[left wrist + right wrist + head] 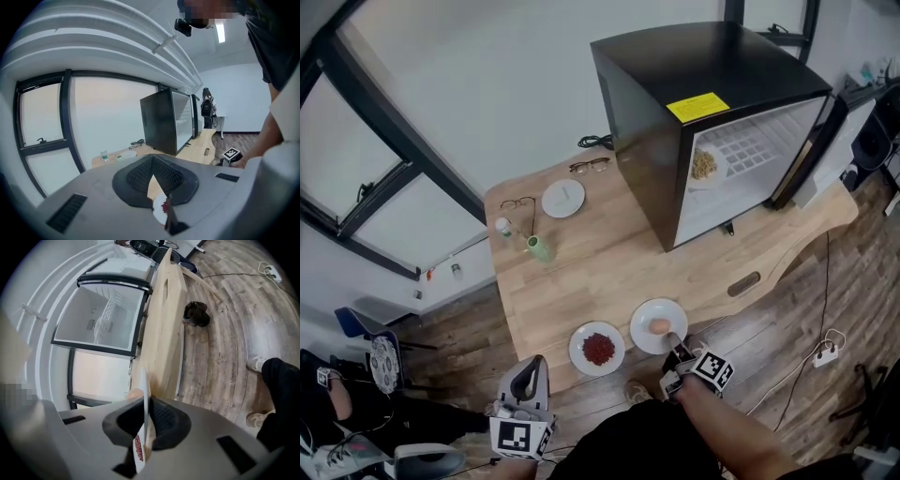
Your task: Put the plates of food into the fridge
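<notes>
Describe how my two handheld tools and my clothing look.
The left tool and right tool are smooth grey plastic bodies with black ribbed pads, each carrying a white cube of black square markers. You wear a dark short-sleeved top.

Grey left claw (528, 367) and right claw (674, 343), black ribbed pads (140, 176), marker cubes (711, 368) (black-and-white squares); dark shirt (637, 445).

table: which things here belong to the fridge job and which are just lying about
Job: plate of brown food, gripped by right gripper; plate of red food; fridge; plate already inside it.
Lying about: two pairs of glasses, empty white plate, bottle, green cup.
</notes>
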The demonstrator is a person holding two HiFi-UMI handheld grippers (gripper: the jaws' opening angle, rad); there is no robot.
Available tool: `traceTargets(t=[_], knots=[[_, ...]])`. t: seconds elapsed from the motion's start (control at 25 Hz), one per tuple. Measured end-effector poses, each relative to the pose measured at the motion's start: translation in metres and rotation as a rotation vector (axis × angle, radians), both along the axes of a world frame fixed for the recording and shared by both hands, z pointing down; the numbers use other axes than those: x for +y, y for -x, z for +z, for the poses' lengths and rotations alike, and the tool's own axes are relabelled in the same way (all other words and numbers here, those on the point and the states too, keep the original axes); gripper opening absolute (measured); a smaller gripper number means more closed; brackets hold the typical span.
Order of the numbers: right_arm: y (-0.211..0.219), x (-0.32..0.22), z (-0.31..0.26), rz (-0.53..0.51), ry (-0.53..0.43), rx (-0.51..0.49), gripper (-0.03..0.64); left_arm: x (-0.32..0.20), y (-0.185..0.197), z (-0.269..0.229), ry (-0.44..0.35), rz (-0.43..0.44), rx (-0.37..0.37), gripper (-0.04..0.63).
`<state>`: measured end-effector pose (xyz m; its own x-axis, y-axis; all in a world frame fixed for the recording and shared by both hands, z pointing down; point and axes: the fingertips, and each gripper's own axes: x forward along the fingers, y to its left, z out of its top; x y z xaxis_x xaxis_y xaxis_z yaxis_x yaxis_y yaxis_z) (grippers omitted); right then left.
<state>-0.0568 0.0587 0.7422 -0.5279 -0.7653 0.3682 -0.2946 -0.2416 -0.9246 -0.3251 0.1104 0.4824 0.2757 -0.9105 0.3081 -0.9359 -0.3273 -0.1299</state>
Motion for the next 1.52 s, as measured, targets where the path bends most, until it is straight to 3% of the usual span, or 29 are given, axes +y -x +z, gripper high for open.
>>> traceTargets(t=[0.96, 1.52], knots=[[-0.154, -0.08, -0.096, 0.146, -0.105, -0.023, 0.034, -0.101, -0.14, -0.024, -0.068, 0.11, 0.093, 0.005], [-0.223, -0.167, -0.17, 0.111, -0.198, -0.04, 0.035, -0.167, -0.209, -0.05, -0.118, 0.116, 0.099, 0.005]])
